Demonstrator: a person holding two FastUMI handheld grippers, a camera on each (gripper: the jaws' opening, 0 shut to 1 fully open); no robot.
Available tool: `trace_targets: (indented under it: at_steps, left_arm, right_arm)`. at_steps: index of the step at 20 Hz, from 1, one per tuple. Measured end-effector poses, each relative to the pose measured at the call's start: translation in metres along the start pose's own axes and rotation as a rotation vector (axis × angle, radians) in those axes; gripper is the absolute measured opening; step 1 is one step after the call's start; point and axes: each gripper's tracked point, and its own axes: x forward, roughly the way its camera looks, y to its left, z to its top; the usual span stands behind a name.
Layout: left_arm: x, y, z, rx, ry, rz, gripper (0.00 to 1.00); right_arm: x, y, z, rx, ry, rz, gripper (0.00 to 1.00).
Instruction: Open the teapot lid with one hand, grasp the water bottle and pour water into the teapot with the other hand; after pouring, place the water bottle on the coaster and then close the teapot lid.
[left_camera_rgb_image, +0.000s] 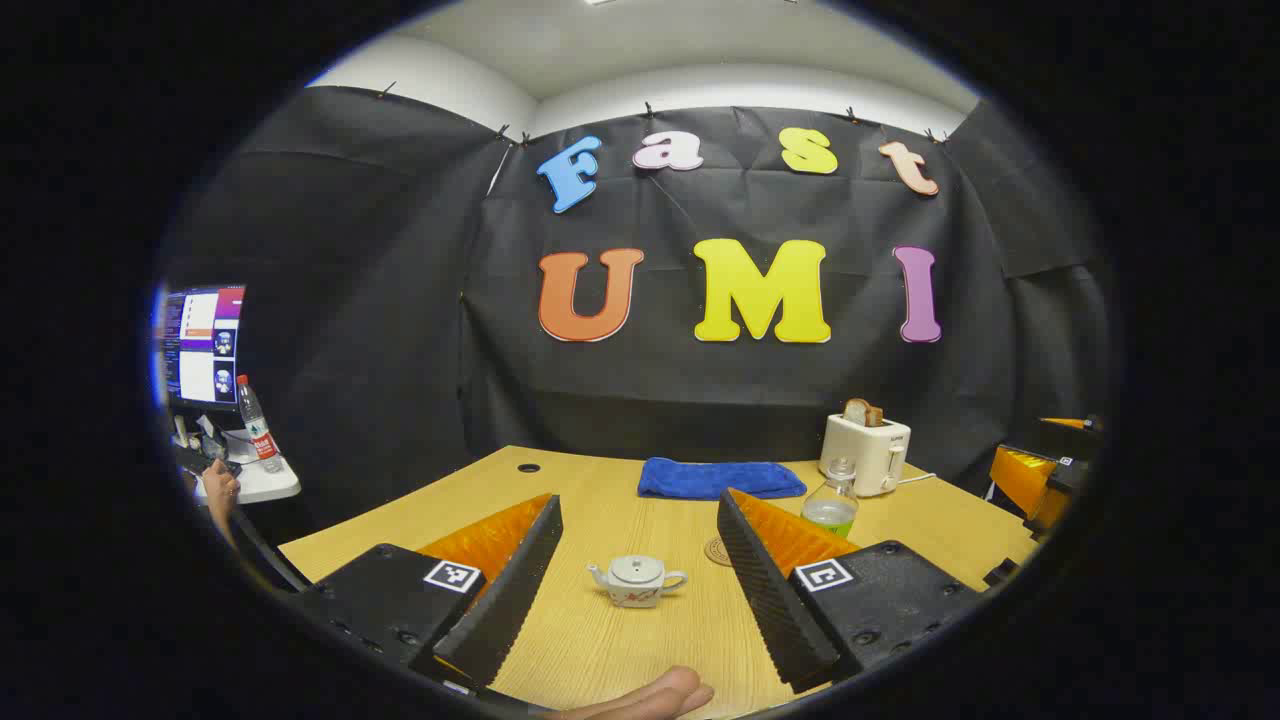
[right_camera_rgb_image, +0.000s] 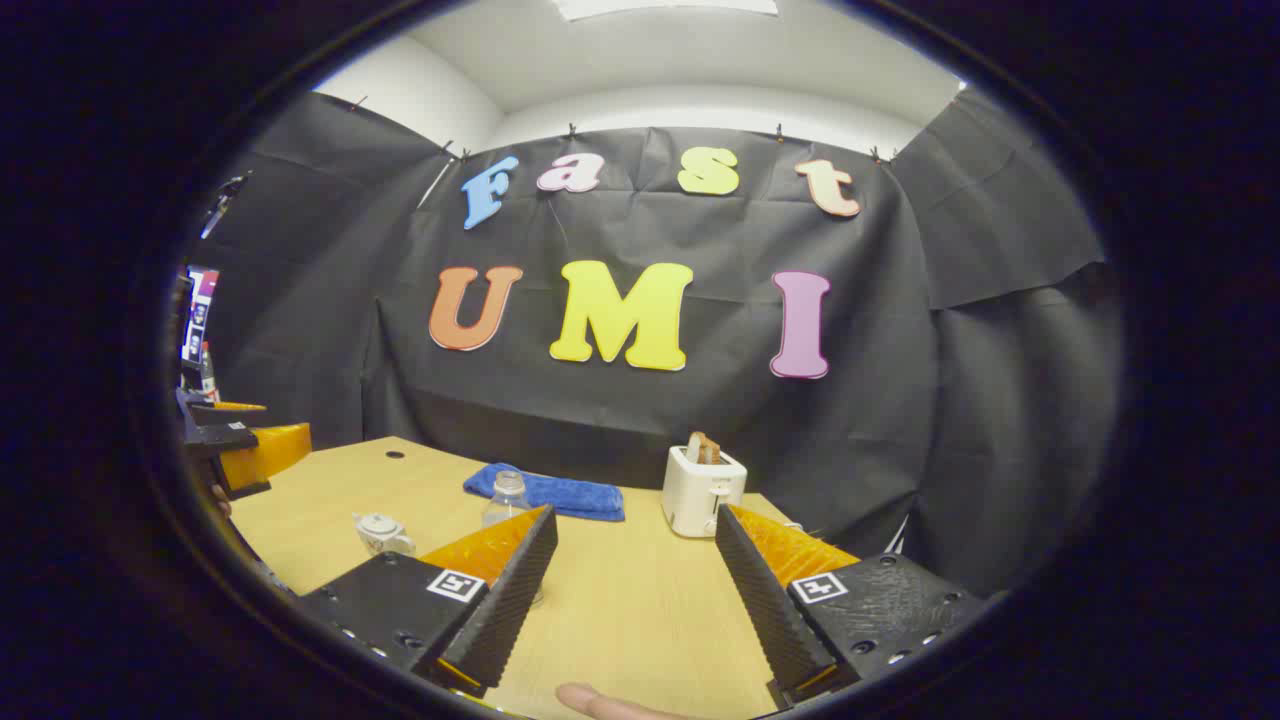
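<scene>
White teapot (left_camera_rgb_image: 637, 581) with reddish motif; blue towel (left_camera_rgb_image: 721, 478); cream toaster (left_camera_rgb_image: 866, 453); light wood-grain table (left_camera_rgb_image: 600, 640); clear bottle (left_camera_rgb_image: 831, 500).

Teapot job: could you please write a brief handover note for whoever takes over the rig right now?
Left hand-held gripper: open, holding nothing, pointed at the teapot.
Right hand-held gripper: open, holding nothing, over bare table.
Teapot stands on the table with its lid on. Water bottle stands upright behind it, near the coaster.
Done: nothing yet.
Left: lift lid, grasp bottle, pour, set bottle on coaster, close lid.
</scene>
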Motion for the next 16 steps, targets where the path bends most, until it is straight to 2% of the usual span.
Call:
trace_targets:
  at_steps: [3,12,16]
  left_arm:
    - [0.0,0.003,-0.003,0.005,0.004,0.004,0.98]
    - [0.006,0.009,-0.009,0.025,0.025,0.023,0.98]
    - [0.009,0.013,-0.011,0.032,0.031,0.032,0.98]
  right_arm:
    - [0.006,-0.004,-0.004,0.014,0.012,0.001,0.93]
    - [0.015,-0.003,-0.019,0.08,0.073,0.037,0.98]
    - [0.016,-0.007,-0.02,0.096,0.08,0.033,0.95]
